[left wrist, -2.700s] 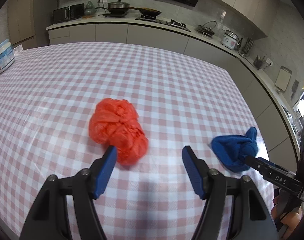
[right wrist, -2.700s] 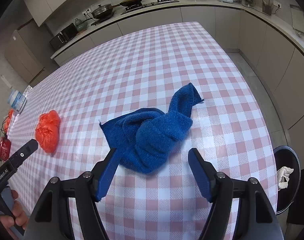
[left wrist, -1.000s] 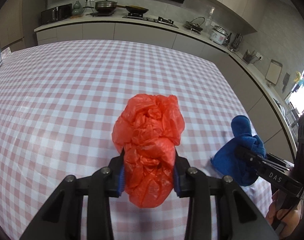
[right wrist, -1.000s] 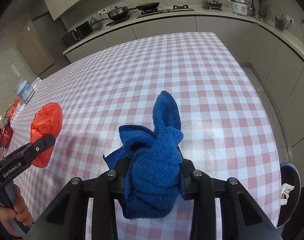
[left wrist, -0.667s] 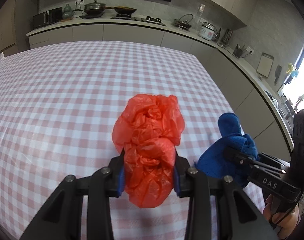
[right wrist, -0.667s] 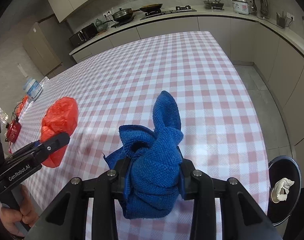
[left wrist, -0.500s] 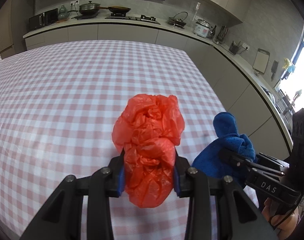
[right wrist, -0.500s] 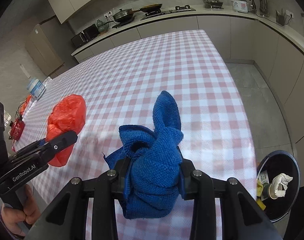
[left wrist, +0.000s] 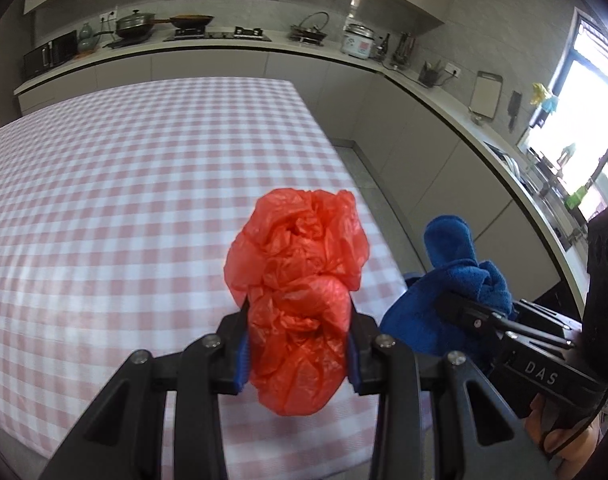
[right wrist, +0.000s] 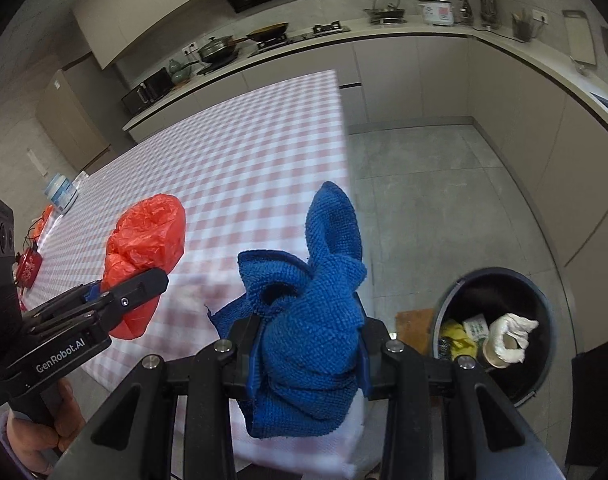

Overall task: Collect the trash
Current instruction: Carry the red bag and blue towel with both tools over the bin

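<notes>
bag (left wrist: 300,300) left of cloth (right wrist: 315,320) | bin (right wrist: 499,276) right, probably floor-level

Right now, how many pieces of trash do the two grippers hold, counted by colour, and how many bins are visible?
Red plastic bag, held in the left gripper: 1
Blue cloth, held in the right gripper: 1
Black bin on the floor, already with some rubbish inside: 1
Total: 3 things, 2 of them held.

Count, live: 2 grippers, 2 bundles
1 red bag (left wrist: 300,296), 1 blue cloth (right wrist: 311,320), 1 bin (right wrist: 443,312), 1 checked table (left wrist: 124,200).
</notes>
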The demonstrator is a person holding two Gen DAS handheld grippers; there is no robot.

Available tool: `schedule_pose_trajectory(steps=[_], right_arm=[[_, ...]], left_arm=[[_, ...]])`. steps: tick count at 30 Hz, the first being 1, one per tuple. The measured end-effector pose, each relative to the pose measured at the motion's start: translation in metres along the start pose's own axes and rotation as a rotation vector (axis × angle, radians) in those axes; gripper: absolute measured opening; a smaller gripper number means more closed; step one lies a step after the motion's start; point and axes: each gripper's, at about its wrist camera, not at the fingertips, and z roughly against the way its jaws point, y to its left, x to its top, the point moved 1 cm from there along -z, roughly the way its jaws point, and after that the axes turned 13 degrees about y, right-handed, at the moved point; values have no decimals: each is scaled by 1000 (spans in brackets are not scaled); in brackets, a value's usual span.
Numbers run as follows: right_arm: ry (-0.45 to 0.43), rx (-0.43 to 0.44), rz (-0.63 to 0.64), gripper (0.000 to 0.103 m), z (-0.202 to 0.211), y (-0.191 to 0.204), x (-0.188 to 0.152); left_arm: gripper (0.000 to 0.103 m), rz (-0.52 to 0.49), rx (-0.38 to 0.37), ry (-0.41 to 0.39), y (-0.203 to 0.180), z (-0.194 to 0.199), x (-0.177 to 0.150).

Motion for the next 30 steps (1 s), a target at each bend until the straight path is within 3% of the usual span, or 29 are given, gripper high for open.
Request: schedule_pose_trajectory(steps=[20, 30], right_arm=[[-74, -106, -283, 38, 70, -162, -82], [-67, -135, -390, 38, 80, -223, -109]], left_arm=[[38, -245, -117, 74, -165, -41, -11], [38, -289, -131, 137, -206, -74, -16]])
